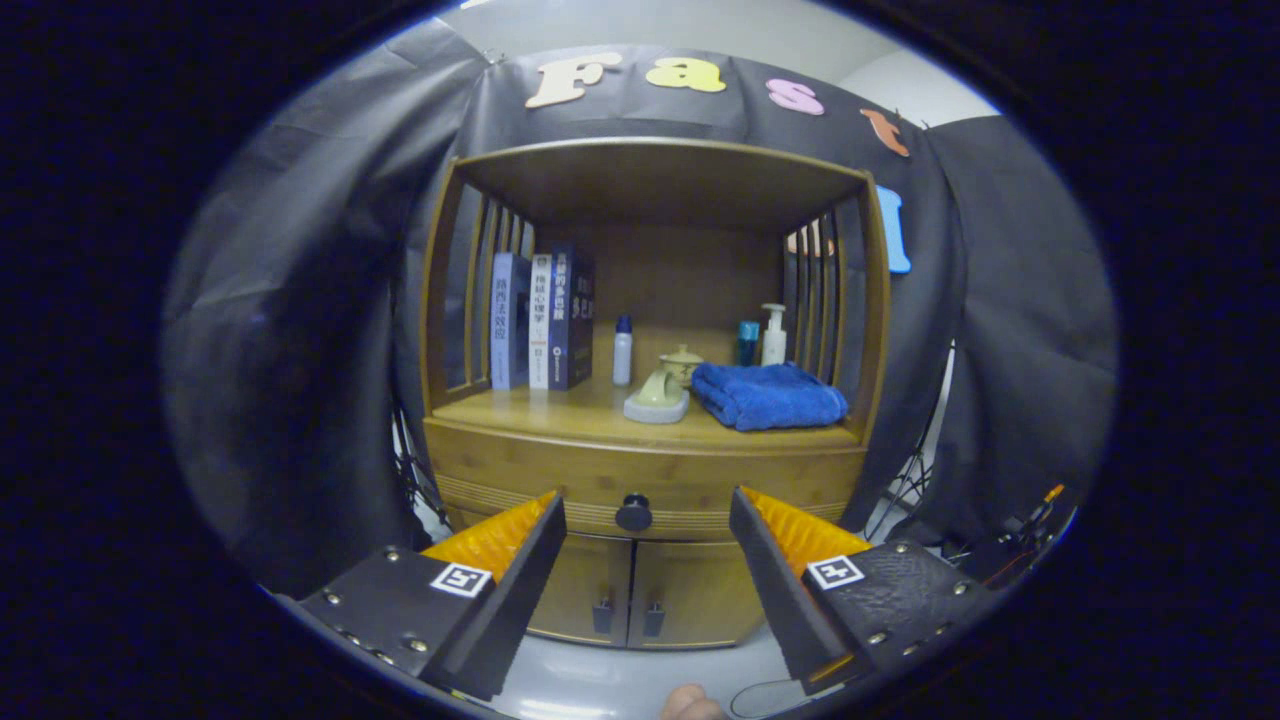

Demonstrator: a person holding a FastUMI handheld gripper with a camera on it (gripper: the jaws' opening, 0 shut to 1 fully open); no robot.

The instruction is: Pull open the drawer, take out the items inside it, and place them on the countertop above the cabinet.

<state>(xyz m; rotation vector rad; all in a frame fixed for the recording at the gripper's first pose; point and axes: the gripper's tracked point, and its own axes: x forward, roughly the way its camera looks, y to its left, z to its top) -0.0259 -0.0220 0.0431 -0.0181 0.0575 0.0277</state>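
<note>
Wooden drawer (645,480) closed, long axis crosswise | knob (634,512) faces gripper (646,508) | jaws spread, empty

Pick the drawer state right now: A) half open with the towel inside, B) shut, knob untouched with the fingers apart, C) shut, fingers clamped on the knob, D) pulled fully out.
B: the drawer front sits flush with the cabinet, and its round knob lies beyond the open gripper, seen in the gap between the spread fingers, neither touching it.
</note>
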